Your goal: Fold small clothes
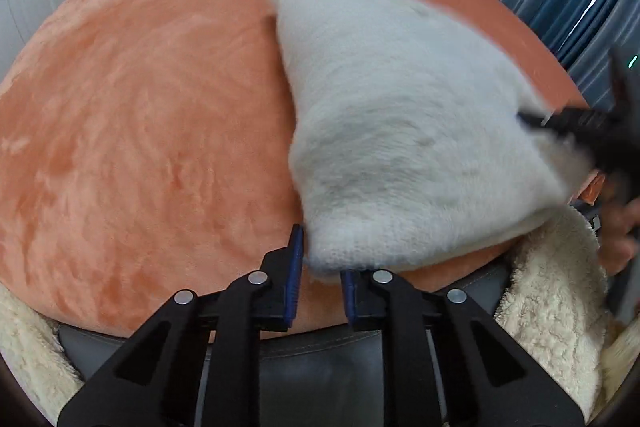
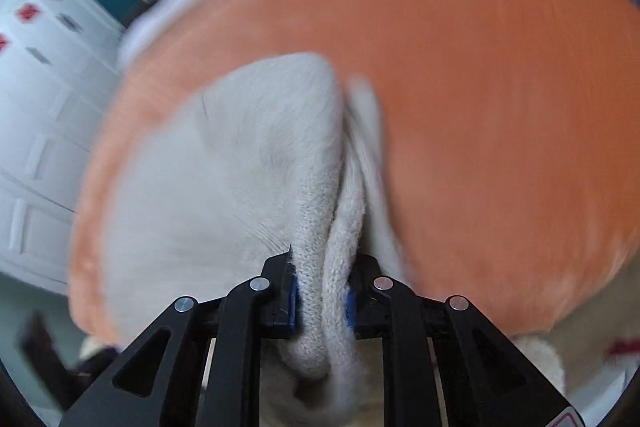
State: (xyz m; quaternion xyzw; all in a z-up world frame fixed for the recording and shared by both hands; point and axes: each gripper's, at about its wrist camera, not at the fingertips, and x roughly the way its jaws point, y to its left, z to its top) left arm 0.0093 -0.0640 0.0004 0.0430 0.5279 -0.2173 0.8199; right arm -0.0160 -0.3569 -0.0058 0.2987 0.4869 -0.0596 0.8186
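- My left gripper (image 1: 320, 281) sits at the near edge of the orange plush blanket (image 1: 152, 131), fingers spread with a clear gap; the near corner of the white knit garment (image 1: 400, 147) lies just ahead of that gap, not pinched.
- My right gripper (image 2: 322, 301) is pressed together on a bunched double layer of the same white knit garment (image 2: 240, 187); the ribbed edge runs between the blue pads (image 2: 293, 303) and hangs out below them.
- From the left wrist view, I see the right gripper (image 1: 576, 125) as a dark blurred shape at the garment's right side.
- The garment lies on the right half of the blanket, with the right edge lifted.
- A cream fleece throw (image 1: 556, 291) hangs beside the blanket's near right edge.
- I see no container in either view; the right wrist view is motion-blurred.
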